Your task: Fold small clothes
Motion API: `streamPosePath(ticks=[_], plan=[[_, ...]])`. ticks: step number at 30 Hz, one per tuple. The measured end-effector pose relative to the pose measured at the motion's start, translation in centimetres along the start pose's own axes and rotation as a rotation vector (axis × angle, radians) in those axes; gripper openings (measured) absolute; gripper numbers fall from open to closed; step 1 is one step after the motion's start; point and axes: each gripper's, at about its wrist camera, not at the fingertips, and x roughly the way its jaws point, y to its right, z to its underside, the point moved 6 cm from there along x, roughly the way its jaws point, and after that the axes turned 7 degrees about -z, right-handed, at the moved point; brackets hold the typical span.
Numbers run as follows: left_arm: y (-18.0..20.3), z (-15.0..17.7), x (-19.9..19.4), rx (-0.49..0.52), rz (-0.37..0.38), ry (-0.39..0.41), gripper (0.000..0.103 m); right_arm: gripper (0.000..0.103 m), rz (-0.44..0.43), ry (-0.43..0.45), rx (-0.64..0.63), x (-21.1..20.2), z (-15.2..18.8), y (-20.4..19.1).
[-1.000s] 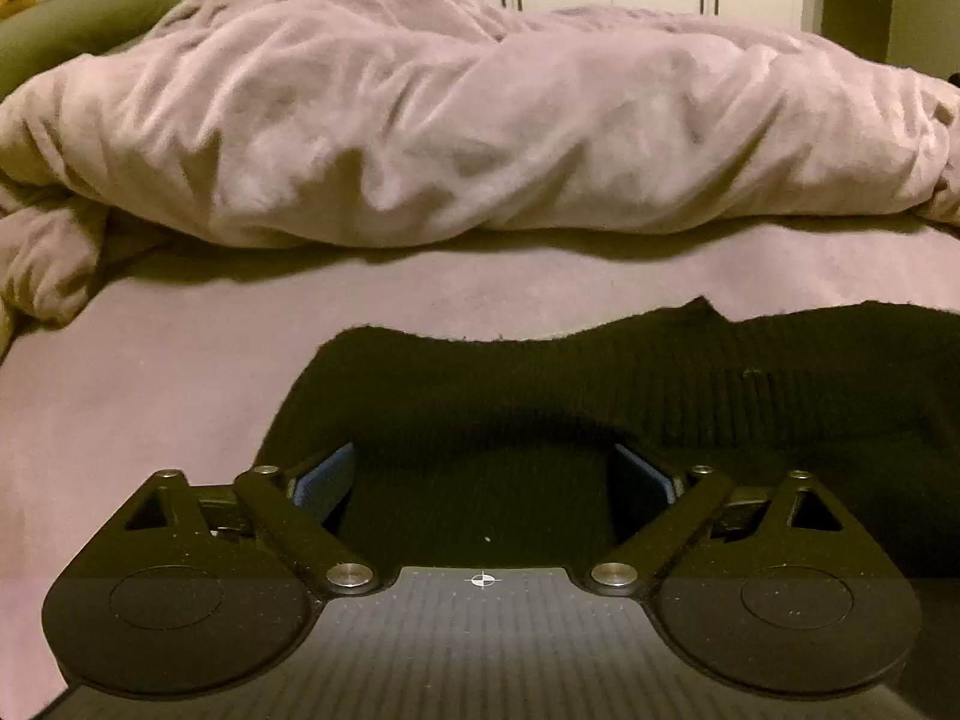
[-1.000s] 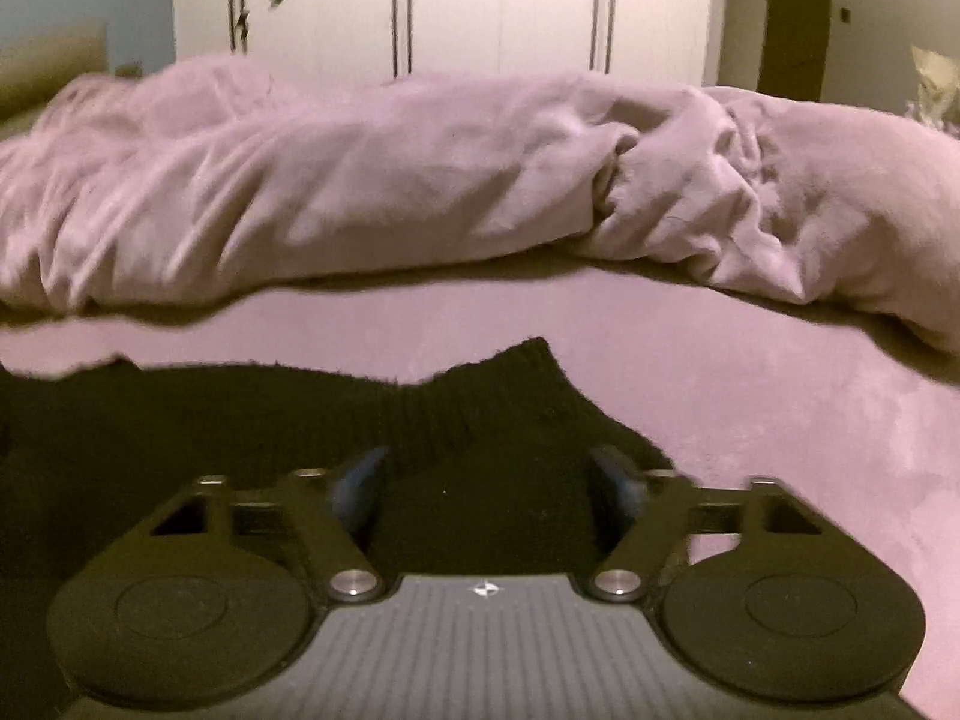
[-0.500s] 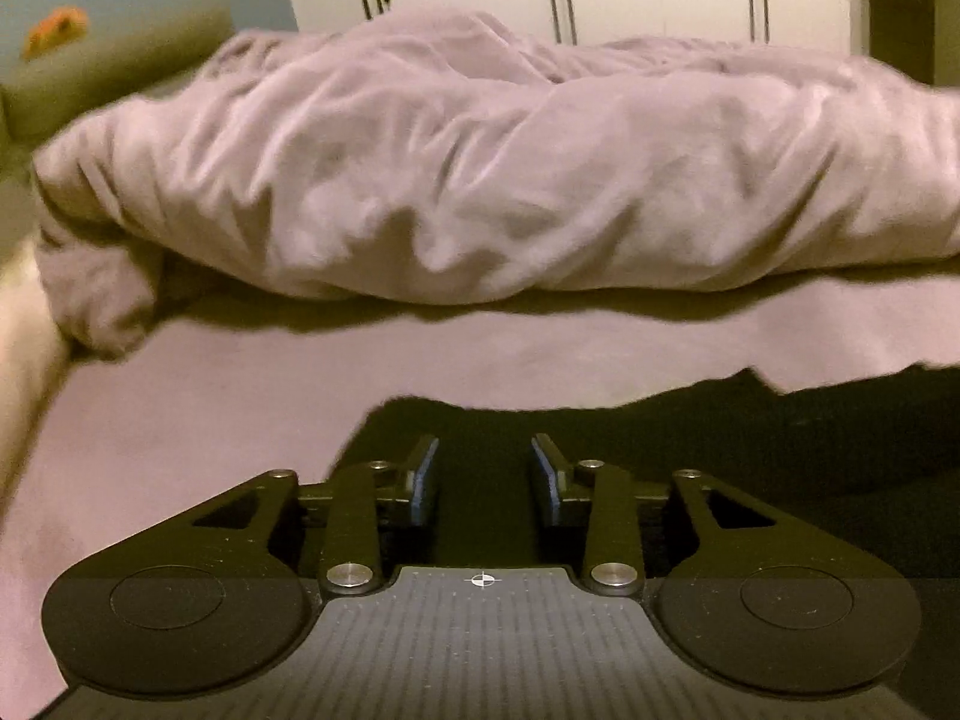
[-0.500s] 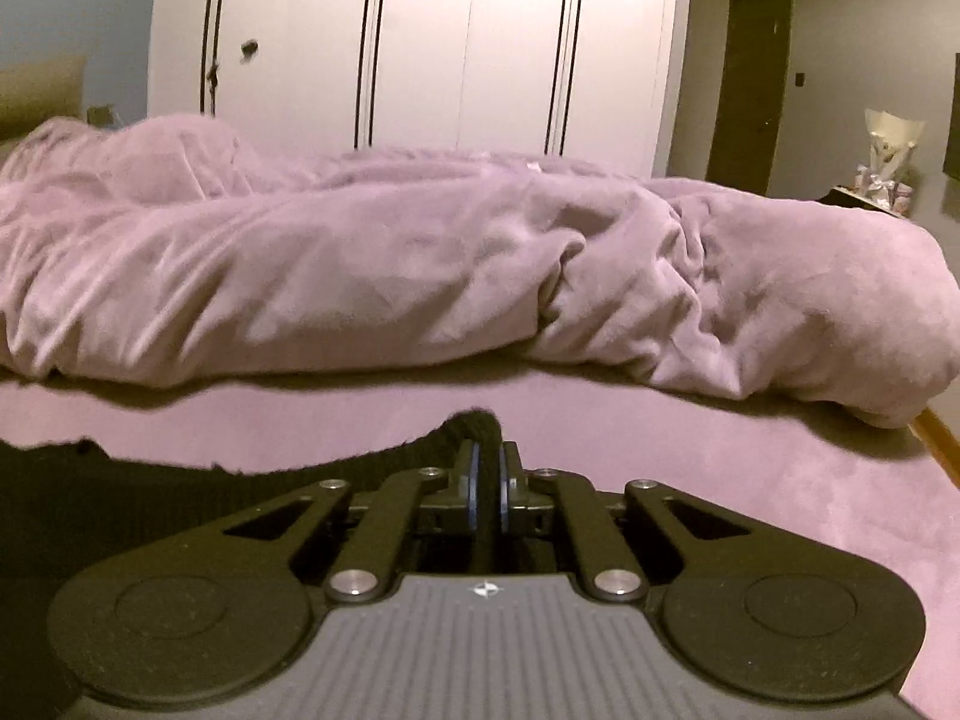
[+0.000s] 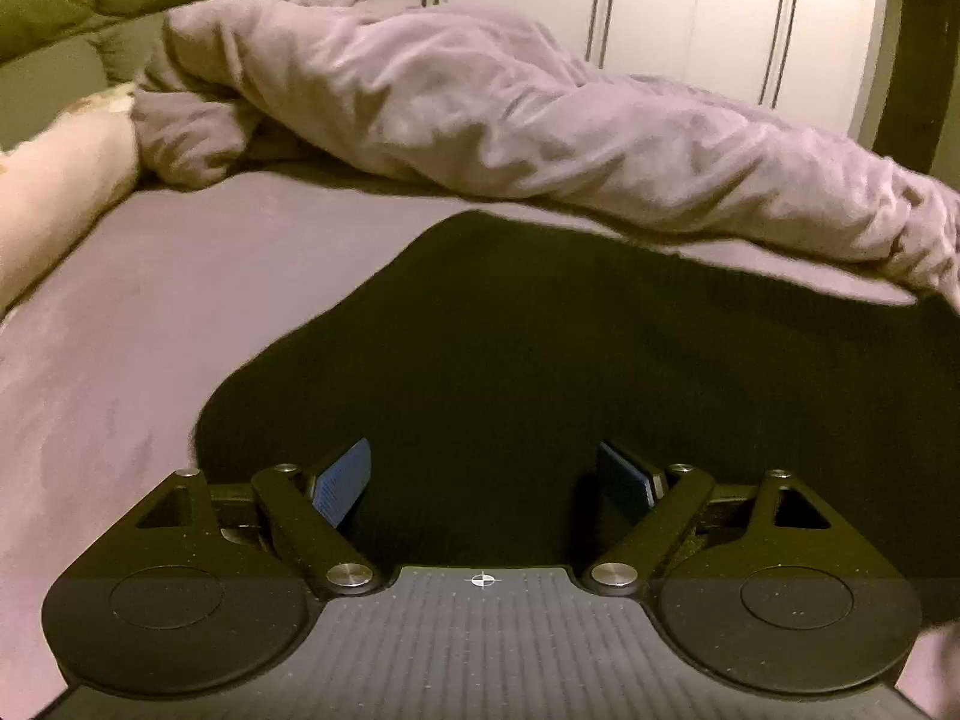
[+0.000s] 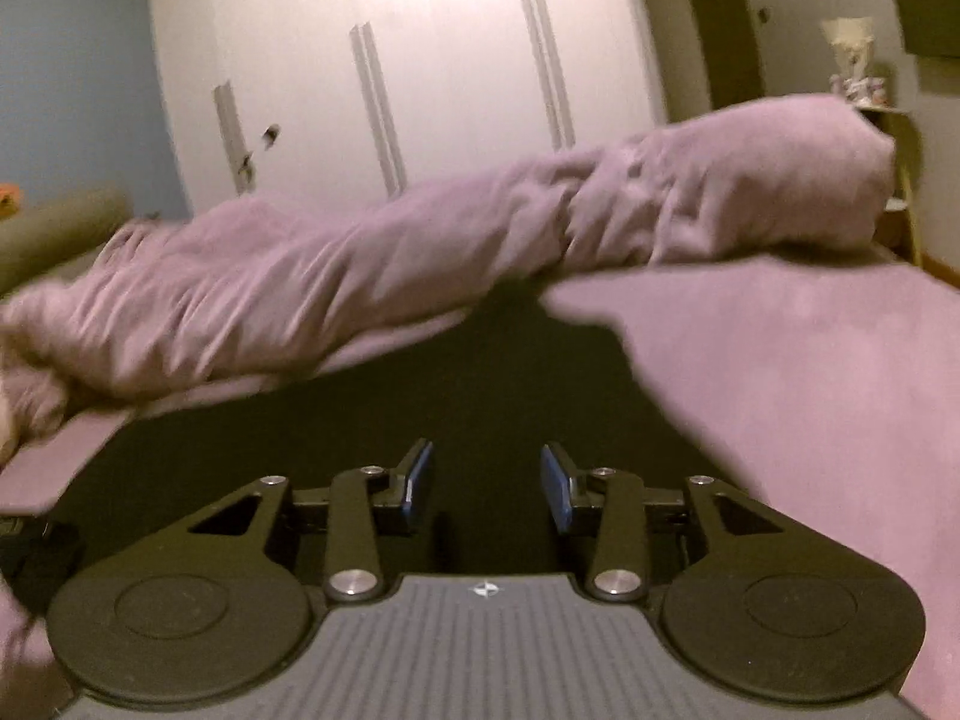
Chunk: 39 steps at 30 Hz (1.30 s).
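A black knit garment [image 5: 570,348] lies on the mauve bed sheet [image 5: 150,330], its far edge close to the heaped duvet. Low over its near part, my left gripper [image 5: 483,480] has its jaws opening, wide apart, and the blue pads [image 5: 342,483] press on nothing. The right wrist view, blurred and tilted, shows the same garment [image 6: 420,396] running away from the right gripper [image 6: 487,483]. Its jaws are opening too, a narrower gap, with dark cloth below them and not pinched.
A crumpled mauve duvet [image 5: 540,120] lies heaped across the back of the bed, with white wardrobe doors [image 5: 690,12] behind it. A pale pillow [image 5: 54,180] lies at the left edge. Bare sheet [image 6: 810,390] stretches to the right of the garment.
A second ago both grippers straddled the garment's near edge. They closed on it, carried it toward the duvet, and now both have let go; the views have rolled.
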Motion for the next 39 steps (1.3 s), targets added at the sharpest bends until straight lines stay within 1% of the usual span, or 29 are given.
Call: streamPosePath(ticks=[2, 4, 5, 6, 8, 9, 11, 12, 13, 14, 15, 16, 17, 19, 20, 21, 23, 25, 26, 28, 29, 30, 32, 34, 35, 36, 37, 38, 39], plan=[[0.3, 0.1, -0.1, 0.015, 0.006, -0.008, 0.088, 0.041, 0.001, -0.054, -0.065, 0.7, 1.7, -1.2], [0.7, -0.4, 0.0, 0.022, 0.002, 0.017, 0.088, 0.041, 0.018, -0.106, -0.145, 2.3, 2.6, -1.8], [0.9, -0.7, 0.3, 0.039, -0.008, 0.020, 0.088, 0.041, 0.034, -0.134, -0.162, 3.0, 2.9, -1.6], [1.0, -0.9, 0.6, 0.053, -0.030, 0.017, 0.087, 0.041, 0.043, -0.153, -0.145, 3.6, 2.8, -0.9], [0.3, -1.2, 1.3, 0.052, -0.095, 0.012, 0.084, 0.036, 0.074, -0.142, -0.060, 3.5, 2.1, 0.9], [-0.4, -1.3, 1.5, 0.029, -0.105, -0.006, 0.084, 0.036, 0.093, -0.124, -0.004, 2.9, 1.5, 1.8], [-2.3, -1.2, 1.3, -0.056, -0.084, -0.044, 0.084, 0.039, 0.129, -0.081, 0.093, 1.2, 0.7, 3.4], [-3.1, -1.1, 1.3, -0.089, -0.080, -0.060, 0.084, 0.043, 0.160, -0.071, 0.139, 0.2, 0.5, 4.3], [-3.9, -0.9, 1.0, -0.116, -0.073, -0.071, 0.084, 0.059, 0.194, -0.056, 0.197, -1.0, 0.5, 5.4], [-4.7, -0.4, 0.8, -0.133, -0.065, -0.088, 0.085, 0.069, 0.208, -0.044, 0.254, -2.0, 0.6, 6.4], [-5.3, 0.2, 0.6, -0.149, -0.061, -0.103, 0.086, 0.069, 0.200, -0.045, 0.335, -2.8, 1.1, 7.4], [-5.9, 0.9, 0.5, -0.177, -0.047, -0.122, 0.087, 0.069, 0.164, -0.054, 0.419, -3.3, 1.7, 8.3], [-6.3, 1.6, 0.5, -0.208, -0.016, -0.142, 0.087, 0.068, 0.097, -0.062, 0.526, -3.7, 2.5, 8.9], [-6.3, 2.7, 1.0, -0.243, 0.029, -0.203, 0.087, 0.068, 0.031, -0.073, 0.649, -3.6, 3.7, 9.3], [-6.3, 3.0, 1.2, -0.258, 0.032, -0.217, 0.088, 0.068, 0.009, -0.083, 0.686, -3.1, 4.2, 9.3], [-6.2, 2.9, 1.3, -0.269, 0.034, -0.209, 0.091, 0.068, -0.010, -0.092, 0.716, -2.6, 4.6, 9.2], [-6.1, 2.1, 1.9, -0.293, 0.063, -0.191, 0.091, 0.069, -0.012, -0.078, 0.740, -1.7, 4.7, 9.1], [-6.2, 1.3, 2.7, -0.335, 0.065, -0.205, 0.091, 0.069, -0.023, -0.071, 0.787, -0.5, 4.5, 9.4], [-6.3, 1.0, 3.2, -0.340, 0.061, -0.217, 0.090, 0.070, -0.026, -0.075, 0.804, 0.0, 4.3, 9.3], [-6.5, 0.3, 3.9, -0.326, 0.040, -0.232, 0.087, 0.070, -0.023, -0.100, 0.799, 0.8, 3.9, 9.3], [-6.6, 0.1, 4.0, -0.324, 0.037, -0.233, 0.084, 0.070, -0.021, -0.096, 0.798, 1.0, 3.7, 9.3], [-6.7, 0.0, 4.2, -0.328, 0.036, -0.232, 0.081, 0.070, -0.024, -0.094, 0.796, 1.1, 3.6, 9.5], [-7.1, 0.0, 4.6, -0.352, 0.036, -0.245, 0.077, 0.068, -0.017, -0.100, 0.809, 1.4, 3.9, 9.8], [-7.5, -0.2, 4.5, -0.363, 0.030, -0.246, 0.071, 0.065, 0.006, -0.115, 0.808, 1.2, 3.7, 9.8], [-7.7, -0.3, 4.4, -0.366, 0.023, -0.249, 0.069, 0.065, 0.027, -0.108, 0.800, 0.9, 3.3, 9.9], [-8.0, -0.4, 4.2, -0.373, 0.009, -0.251, 0.068, 0.065, 0.062, -0.102, 0.781, 0.3, 3.0, 10.0], [-8.6, -0.4, 3.9, -0.379, -0.013, -0.249, 0.069, 0.065, 0.126, -0.106, 0.728, -0.4, 2.5, 10.1], [-9.3, -0.4, 3.5, -0.373, -0.051, -0.244, 0.071, 0.065, 0.182, -0.099, 0.657, -0.9, 1.9, 9.9], [-10.1, -0.4, 3.1, -0.356, -0.106, -0.229, 0.074, 0.065, 0.241, -0.090, 0.580, -1.7, 1.2, 9.8]])
